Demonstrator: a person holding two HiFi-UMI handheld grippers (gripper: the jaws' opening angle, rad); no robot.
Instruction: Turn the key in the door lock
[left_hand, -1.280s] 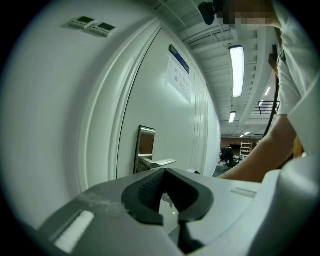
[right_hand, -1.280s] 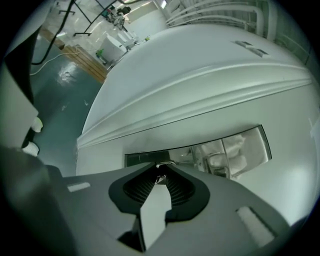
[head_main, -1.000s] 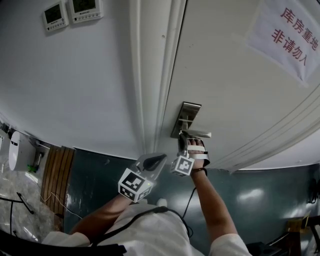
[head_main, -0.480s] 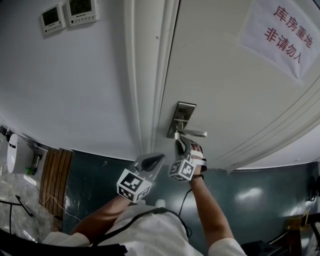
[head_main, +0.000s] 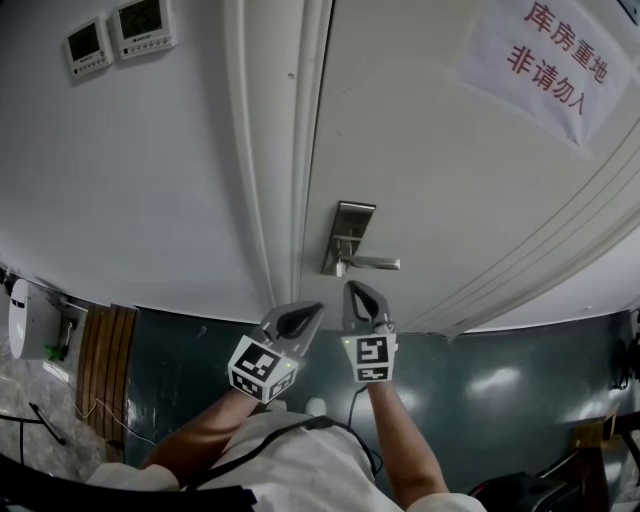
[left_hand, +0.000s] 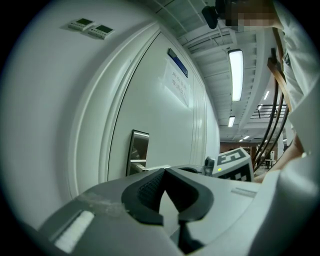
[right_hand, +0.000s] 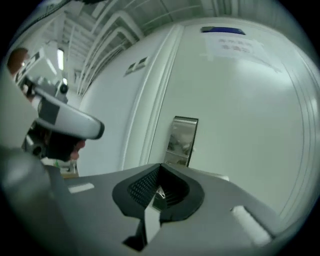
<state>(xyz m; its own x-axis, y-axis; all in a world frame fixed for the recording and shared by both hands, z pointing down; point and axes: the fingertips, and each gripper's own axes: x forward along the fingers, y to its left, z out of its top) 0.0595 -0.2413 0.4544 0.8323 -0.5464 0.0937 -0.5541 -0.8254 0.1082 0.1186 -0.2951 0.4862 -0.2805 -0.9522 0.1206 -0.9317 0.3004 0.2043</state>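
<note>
A steel lock plate with a lever handle sits on the white door. The key is too small to make out. My right gripper hangs just below the handle, clear of the lock. Its jaws have just been closing and are now shut with nothing between them. In the right gripper view the right gripper points at the lock plate. My left gripper is held beside it, a little left of the door's edge, shut and empty. The left gripper view shows the plate beyond the shut left gripper.
The white door frame runs left of the lock. Two wall controllers hang at top left. A paper sign with red characters is stuck on the door. A white box and a wooden slatted panel stand low left.
My right gripper came away from the lock under the handle, rolled so its marker cube faces up, and drew back from the door. The left gripper stayed put.
</note>
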